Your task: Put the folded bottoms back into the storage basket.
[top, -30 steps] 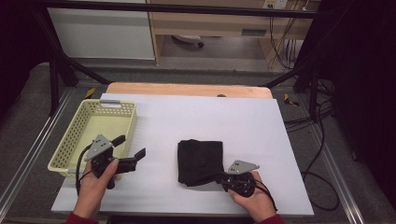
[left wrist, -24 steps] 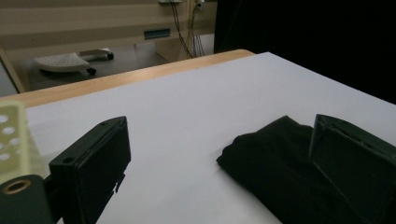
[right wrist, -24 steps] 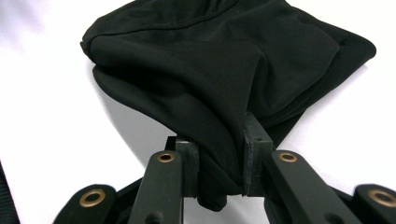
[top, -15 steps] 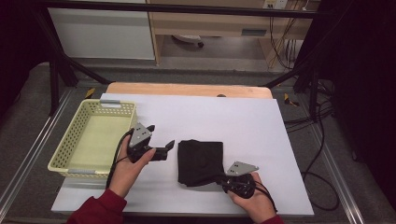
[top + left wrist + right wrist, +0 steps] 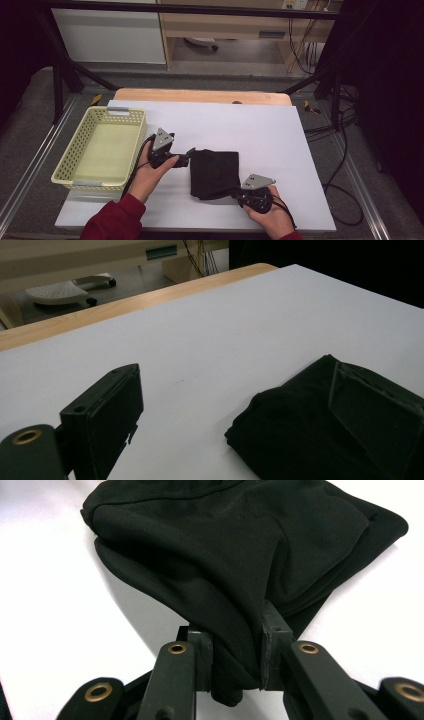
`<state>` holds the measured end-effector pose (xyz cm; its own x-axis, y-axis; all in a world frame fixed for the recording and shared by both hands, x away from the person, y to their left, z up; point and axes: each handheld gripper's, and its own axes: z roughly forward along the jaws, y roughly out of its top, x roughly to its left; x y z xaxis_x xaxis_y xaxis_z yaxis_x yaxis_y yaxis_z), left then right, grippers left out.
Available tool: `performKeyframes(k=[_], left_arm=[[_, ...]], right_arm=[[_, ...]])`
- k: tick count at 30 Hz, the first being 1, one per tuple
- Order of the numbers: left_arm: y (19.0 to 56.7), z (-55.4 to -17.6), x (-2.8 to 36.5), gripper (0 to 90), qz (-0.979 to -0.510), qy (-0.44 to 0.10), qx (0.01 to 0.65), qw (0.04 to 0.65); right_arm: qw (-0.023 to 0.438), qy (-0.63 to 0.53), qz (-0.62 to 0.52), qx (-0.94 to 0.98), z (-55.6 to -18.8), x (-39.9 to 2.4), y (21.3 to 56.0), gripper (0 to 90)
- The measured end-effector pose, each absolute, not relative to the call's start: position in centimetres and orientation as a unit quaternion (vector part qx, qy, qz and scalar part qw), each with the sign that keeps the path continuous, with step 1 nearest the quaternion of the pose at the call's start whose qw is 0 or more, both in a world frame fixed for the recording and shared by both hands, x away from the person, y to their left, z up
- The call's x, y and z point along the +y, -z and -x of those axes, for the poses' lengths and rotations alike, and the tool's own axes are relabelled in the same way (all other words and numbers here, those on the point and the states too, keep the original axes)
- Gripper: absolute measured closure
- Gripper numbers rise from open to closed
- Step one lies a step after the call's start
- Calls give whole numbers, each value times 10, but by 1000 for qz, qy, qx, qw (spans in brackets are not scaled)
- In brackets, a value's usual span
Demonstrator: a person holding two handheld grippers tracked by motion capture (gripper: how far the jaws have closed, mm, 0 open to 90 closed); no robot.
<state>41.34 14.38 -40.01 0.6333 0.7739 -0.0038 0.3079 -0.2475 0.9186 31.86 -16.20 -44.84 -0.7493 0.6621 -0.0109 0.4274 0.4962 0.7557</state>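
A black folded cloth (image 5: 215,172) lies on the white table top (image 5: 260,130), near the front. At the cloth's upper left corner my left gripper (image 5: 189,155) stands open. In the left gripper view its jaws are wide apart (image 5: 235,410): one over bare table, the other above the cloth (image 5: 295,440), whose edge lies between them. My right gripper (image 5: 236,192) is shut on the cloth's near right corner. In the right gripper view a fold of the cloth (image 5: 225,545) is pinched between the two jaws (image 5: 235,655) and lifted slightly off the table.
A pale yellow perforated basket (image 5: 67,170) sits at the table's left edge, close to my left hand. A wooden strip (image 5: 200,95) runs along the far edge. Cables (image 5: 345,150) hang off the right side.
My left gripper has travelled right, from beside the basket to the cloth's left corner. The right gripper has kept its hold and stayed in place.
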Motion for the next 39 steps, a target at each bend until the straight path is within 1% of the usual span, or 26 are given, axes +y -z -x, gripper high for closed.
performKeyframes(k=[7,10,13,18,20,24,35,39], left_arm=[[404,-418,132,79,-762,-235,353,489],[405,-420,124,93,-761,-230,354,493],[407,-422,115,110,-771,-237,341,483],[415,-427,101,111,-780,-222,342,475],[418,-429,97,113,-778,-206,350,479],[423,-431,91,114,-783,-211,351,468],[437,-434,83,111,-805,-194,353,436],[440,-436,84,113,-804,-190,360,434]], right_arm=[[149,-383,-321,853,-318,-161,449,732],[148,-382,-323,853,-318,-160,449,732],[147,-382,-325,852,-319,-160,448,732],[145,-382,-325,853,-320,-160,448,732],[145,-382,-325,853,-319,-159,448,732],[141,-383,-327,852,-320,-160,448,731],[143,-380,-326,854,-319,-159,448,731],[142,-378,-326,855,-320,-159,448,731]])
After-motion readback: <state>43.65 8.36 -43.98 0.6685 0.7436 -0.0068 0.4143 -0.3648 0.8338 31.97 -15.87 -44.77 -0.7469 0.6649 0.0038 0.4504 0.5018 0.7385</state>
